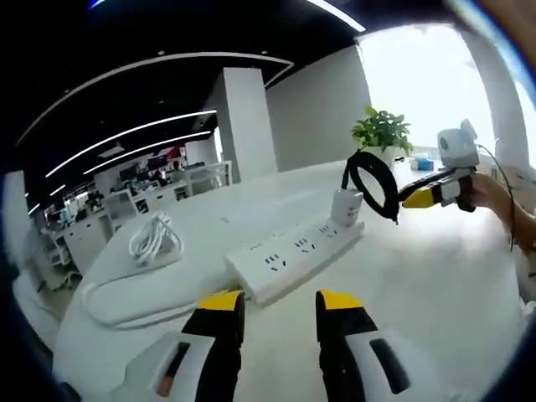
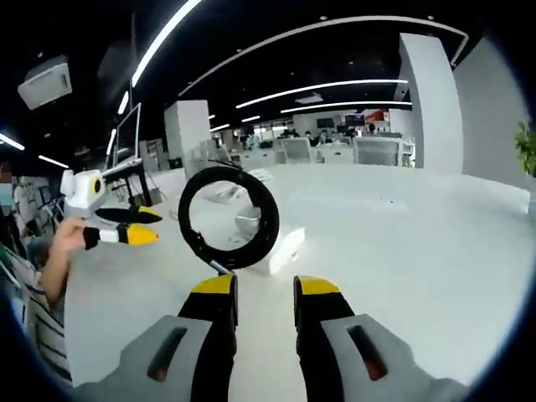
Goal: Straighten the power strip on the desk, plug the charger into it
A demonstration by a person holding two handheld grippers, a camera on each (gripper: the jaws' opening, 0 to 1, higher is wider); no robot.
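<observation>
We see one long white power strip [image 1: 293, 251] lying flat on the white surface [image 1: 435, 285], just ahead of our left tongs [image 1: 280, 303], whose jaws stand apart and empty. One white cube charger [image 1: 346, 206] sits plugged into the strip's far end. Its black cable loop [image 1: 374, 186] is pinched by our right tongs [image 1: 410, 198]; the right gripper view shows the cable [image 2: 229, 217] between those jaws. One coiled white cord [image 1: 153, 239] lies beside the strip. One green potted plant [image 1: 382, 134] stands at the far edge.
</observation>
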